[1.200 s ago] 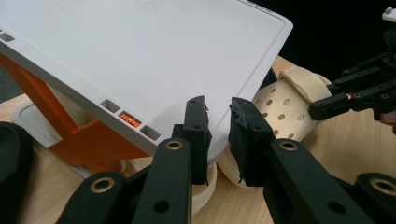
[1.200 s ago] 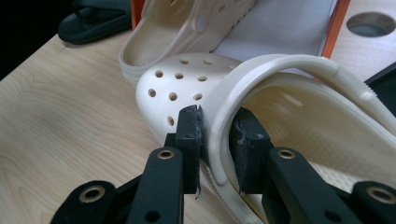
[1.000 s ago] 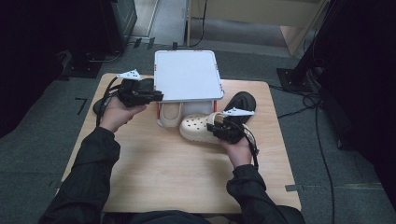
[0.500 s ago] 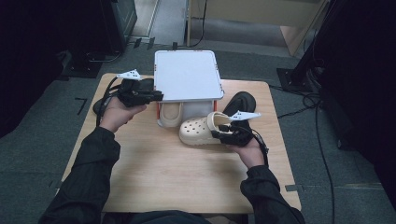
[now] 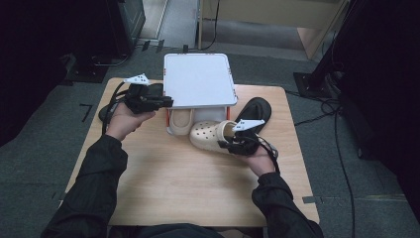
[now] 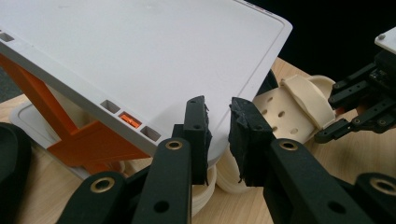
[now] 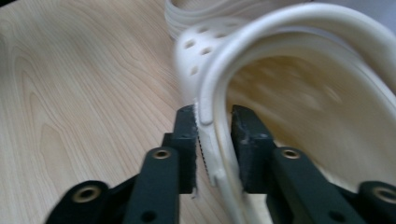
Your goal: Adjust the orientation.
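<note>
- Clog (image 5: 214, 136), cream foam with vent holes, lies on its sole mid-table just in front of the white rack, toe toward the person's left; its mate (image 5: 181, 121) sits tucked under the rack's shelf.
- Judging by the look, it should be light, springy and a little grippy, not fragile; the thin heel rim will flex when lifted, so the shoe may sag or swing from a single pinch.
- White rack (image 5: 198, 79) with orange legs stands at the far middle of the table (image 5: 173, 188); its low shelf edge overhangs the slot, so the toe must go in flat.
- Black sandal (image 5: 255, 110) lies close on the right, touching or nearly touching the clog's heel; bare wood toward the person gives room to swing.
- Right gripper (image 7: 212, 140) has just been closing, and its pads (image 7: 187, 135) now pinch the clog's rim (image 7: 210, 121) between them.
- Left gripper (image 6: 218, 135) hovers clenched and empty at the rack's front corner.
</note>
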The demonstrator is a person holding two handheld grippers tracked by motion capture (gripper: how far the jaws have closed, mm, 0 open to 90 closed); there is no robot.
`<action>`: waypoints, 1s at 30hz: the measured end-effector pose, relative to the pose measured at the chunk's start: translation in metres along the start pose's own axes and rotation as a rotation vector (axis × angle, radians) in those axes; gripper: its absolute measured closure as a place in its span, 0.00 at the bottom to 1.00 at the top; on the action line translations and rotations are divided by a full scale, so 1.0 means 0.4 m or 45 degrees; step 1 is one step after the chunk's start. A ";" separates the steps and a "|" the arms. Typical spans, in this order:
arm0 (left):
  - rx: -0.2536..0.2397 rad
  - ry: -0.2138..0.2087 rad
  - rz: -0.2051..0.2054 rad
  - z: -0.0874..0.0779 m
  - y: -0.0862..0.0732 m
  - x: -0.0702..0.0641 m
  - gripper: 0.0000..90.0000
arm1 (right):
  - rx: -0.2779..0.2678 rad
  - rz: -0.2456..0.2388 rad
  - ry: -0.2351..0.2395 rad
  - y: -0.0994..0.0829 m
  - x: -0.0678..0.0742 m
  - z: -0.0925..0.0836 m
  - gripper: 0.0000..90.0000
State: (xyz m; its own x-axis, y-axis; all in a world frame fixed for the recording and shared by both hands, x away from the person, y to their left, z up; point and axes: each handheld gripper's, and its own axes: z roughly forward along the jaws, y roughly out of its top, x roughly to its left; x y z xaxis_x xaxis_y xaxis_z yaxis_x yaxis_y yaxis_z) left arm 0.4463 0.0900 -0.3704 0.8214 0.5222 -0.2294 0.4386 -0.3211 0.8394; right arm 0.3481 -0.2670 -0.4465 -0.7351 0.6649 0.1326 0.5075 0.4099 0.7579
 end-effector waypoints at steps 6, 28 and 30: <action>-0.001 0.000 -0.001 0.000 0.000 0.000 0.86 | -0.054 0.165 -0.009 0.021 0.006 -0.015 0.87; -0.006 -0.003 -0.003 0.001 -0.001 0.001 0.86 | -0.087 0.247 -0.348 0.116 0.031 0.037 0.87; -0.006 -0.003 -0.002 0.001 -0.001 0.001 0.86 | -0.083 0.258 -0.364 0.117 0.031 0.052 0.86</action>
State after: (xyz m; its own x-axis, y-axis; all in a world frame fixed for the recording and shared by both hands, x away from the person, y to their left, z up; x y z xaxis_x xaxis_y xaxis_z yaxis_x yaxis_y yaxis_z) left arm 0.4467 0.0901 -0.3710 0.8215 0.5208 -0.2322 0.4383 -0.3163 0.8413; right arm 0.3722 -0.2264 -0.4227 -0.4618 0.8805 0.1074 0.5937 0.2169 0.7749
